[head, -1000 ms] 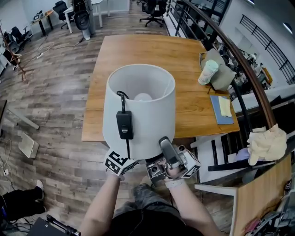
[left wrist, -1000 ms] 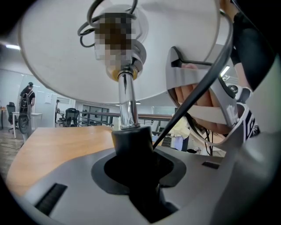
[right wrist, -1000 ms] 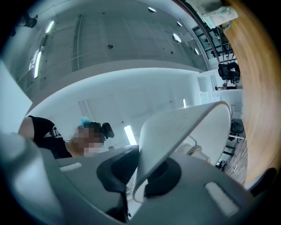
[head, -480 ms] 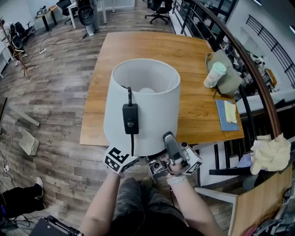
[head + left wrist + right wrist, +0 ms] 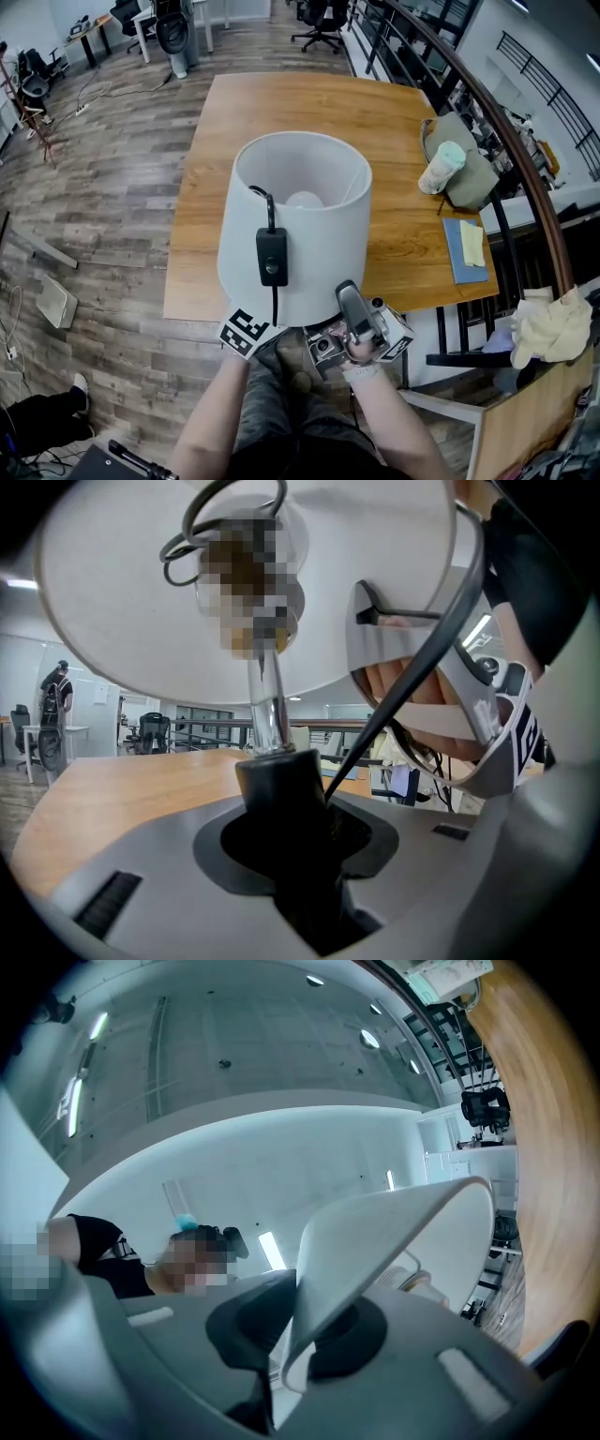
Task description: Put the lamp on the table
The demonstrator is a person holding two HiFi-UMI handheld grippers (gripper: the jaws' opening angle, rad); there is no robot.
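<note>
I am carrying a lamp with a white drum shade [image 5: 295, 225] above the near edge of the wooden table [image 5: 281, 112]. Its black cord with an inline switch [image 5: 273, 268] hangs down the front of the shade. In the left gripper view my left gripper [image 5: 291, 794] is shut on the black collar of the lamp's stem [image 5: 279, 778], below the chrome rod [image 5: 267, 705]. Its jaws have just been opening slightly, with the stem still between them. My right gripper [image 5: 300, 1335] points upward, shut on the shade's lower rim [image 5: 394, 1241]. The shade hides the lamp's base in the head view.
A grey bag holding a pale cup [image 5: 442, 167] and a blue notebook [image 5: 465, 249] lie at the table's right edge. A dark railing [image 5: 506, 141] runs along the right, with a chair [image 5: 450, 375] beside me. Office chairs stand beyond the table.
The lamp and both grippers have moved forward and a little right toward the table. Both grips look the same.
</note>
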